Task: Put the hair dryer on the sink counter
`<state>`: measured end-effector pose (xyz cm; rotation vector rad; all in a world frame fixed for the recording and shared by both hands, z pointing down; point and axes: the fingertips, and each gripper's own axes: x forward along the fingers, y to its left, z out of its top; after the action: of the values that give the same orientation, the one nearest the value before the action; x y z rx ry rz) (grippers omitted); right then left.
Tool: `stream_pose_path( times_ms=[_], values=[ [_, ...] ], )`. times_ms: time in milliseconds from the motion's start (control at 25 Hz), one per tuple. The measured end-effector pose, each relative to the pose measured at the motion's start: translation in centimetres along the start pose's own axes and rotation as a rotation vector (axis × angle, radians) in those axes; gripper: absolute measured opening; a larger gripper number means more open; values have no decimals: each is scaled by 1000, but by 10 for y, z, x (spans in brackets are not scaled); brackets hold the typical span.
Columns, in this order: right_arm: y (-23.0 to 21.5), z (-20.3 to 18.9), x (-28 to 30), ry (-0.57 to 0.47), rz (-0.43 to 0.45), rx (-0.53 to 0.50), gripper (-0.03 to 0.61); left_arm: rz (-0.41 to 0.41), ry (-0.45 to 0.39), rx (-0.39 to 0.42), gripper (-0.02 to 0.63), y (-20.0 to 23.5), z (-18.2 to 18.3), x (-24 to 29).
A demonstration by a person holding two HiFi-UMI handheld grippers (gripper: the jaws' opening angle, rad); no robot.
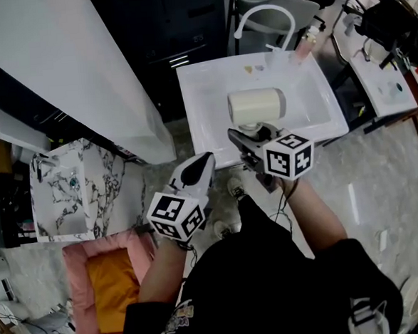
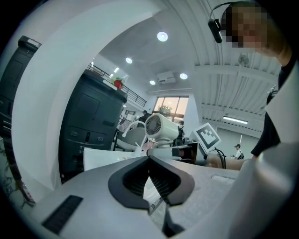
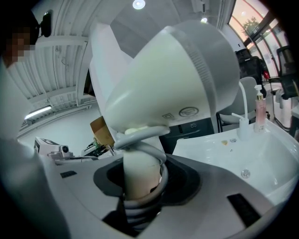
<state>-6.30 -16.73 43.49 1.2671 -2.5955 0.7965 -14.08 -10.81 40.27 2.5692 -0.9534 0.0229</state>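
L gripper (image 1: 207, 158): nearest, low by the person's torso. Jaws together at the tips, nothing betw them; idle.
R gripper (image 3: 140, 184): ahead & to the right, jaws clamped on the hair dryer (image 1: 256, 104) handle (image 3: 138, 170). Opening is mid-width because the handle fills it.
Cord (image 3: 152, 140): grey, looped round the handle inside the grip.
Dryer pos: barrel lies sideways, over the front of the basin in head view, so not on the counter yet.
Sink counter (image 1: 198, 92): white, just beyond the gripper. Only narrow flat rims round the bowl.
Far end: faucet (image 1: 262, 12) & pink soap bottle (image 1: 305, 44) at the back edge.
Step (judged): carry-in, approx at set-down.
How to do well: pick a flat rim, prob left side, away from the bottle. Lower until the barrel rests, lay it on its side so it can't roll into the bowl, then open slowly so the cord loops don't snag the pads.
Hidden: plug end of cord not seen. Dryer's height above the basin unclear from above. Nozzle end faces away in R gripper view. Rim on the right partly covered by the marker cube (image 1: 288, 156).
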Motion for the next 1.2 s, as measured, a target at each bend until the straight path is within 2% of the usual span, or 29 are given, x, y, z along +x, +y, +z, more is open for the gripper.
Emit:
stream_pose_path(
  times_ms=[680,1200],
  values=[
    [-108,37,73,54,62,40,167,59,-1,7,3,44,23,114],
    [-177,41,150,116,81,79,167,123,17,22,2,100,22,182]
  ],
)
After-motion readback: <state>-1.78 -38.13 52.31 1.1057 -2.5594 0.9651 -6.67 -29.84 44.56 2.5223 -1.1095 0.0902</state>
